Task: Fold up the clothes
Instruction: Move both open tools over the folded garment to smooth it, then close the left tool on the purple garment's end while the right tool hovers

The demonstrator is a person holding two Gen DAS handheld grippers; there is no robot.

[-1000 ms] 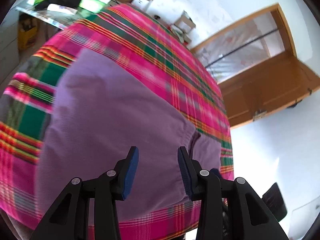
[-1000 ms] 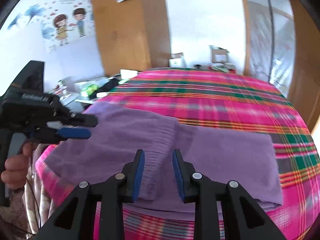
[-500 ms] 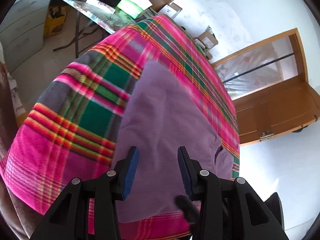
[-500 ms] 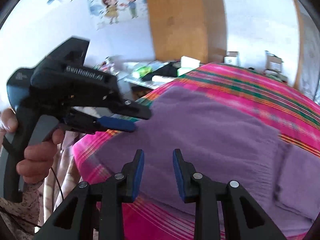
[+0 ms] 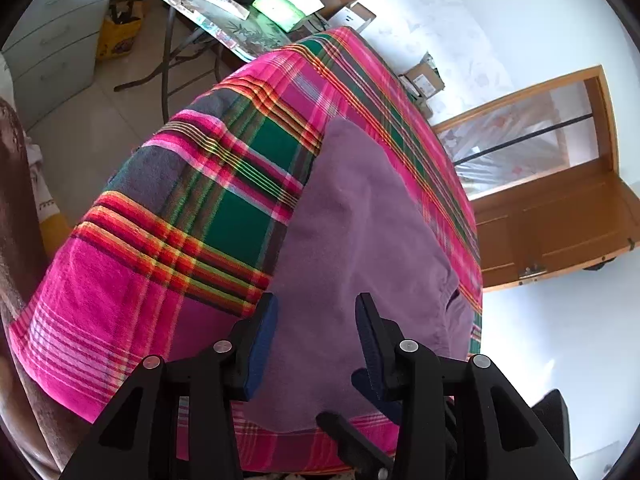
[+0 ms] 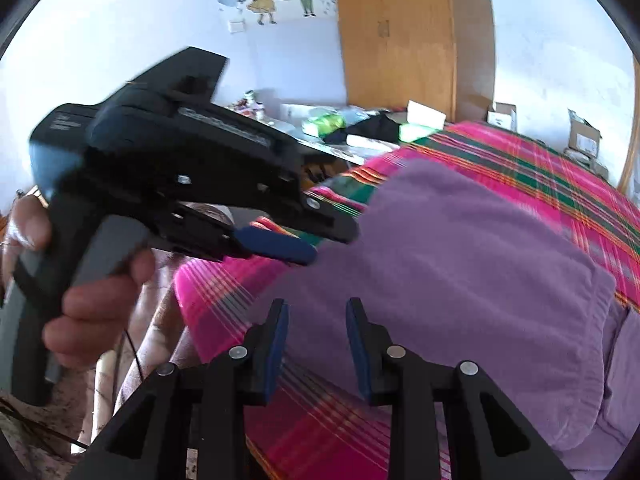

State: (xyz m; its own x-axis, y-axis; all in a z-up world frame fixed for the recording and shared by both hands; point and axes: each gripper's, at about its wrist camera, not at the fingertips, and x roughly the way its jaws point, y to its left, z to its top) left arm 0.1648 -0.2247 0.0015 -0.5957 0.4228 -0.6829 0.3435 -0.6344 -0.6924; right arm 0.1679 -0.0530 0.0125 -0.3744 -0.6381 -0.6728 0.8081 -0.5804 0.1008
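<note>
Spread over the bed: a coarse woven plaid blanket in pink, green and orange stripes (image 5: pixel 224 216), hanging over the near edge. Lying flat on it, a soft fleecy purple garment (image 5: pixel 360 240), folded into a rounded slab, with a darker fold along its right side. Beyond the bed, a cluttered glass-topped side table (image 5: pixel 224 24) with green packets and black cloth, cardboard boxes by a white wall, a wooden-framed glass door (image 5: pixel 560 200). Poised above the garment's near edge, the black left gripper with blue pads (image 5: pixel 316 320), spread, nothing between the pads. Hovering likewise over the near part of the same garment, the black right gripper (image 6: pixel 316 320), also parted and empty. Blocking the left of the right wrist view, the left tool in a bare hand (image 6: pixel 92 304).
</note>
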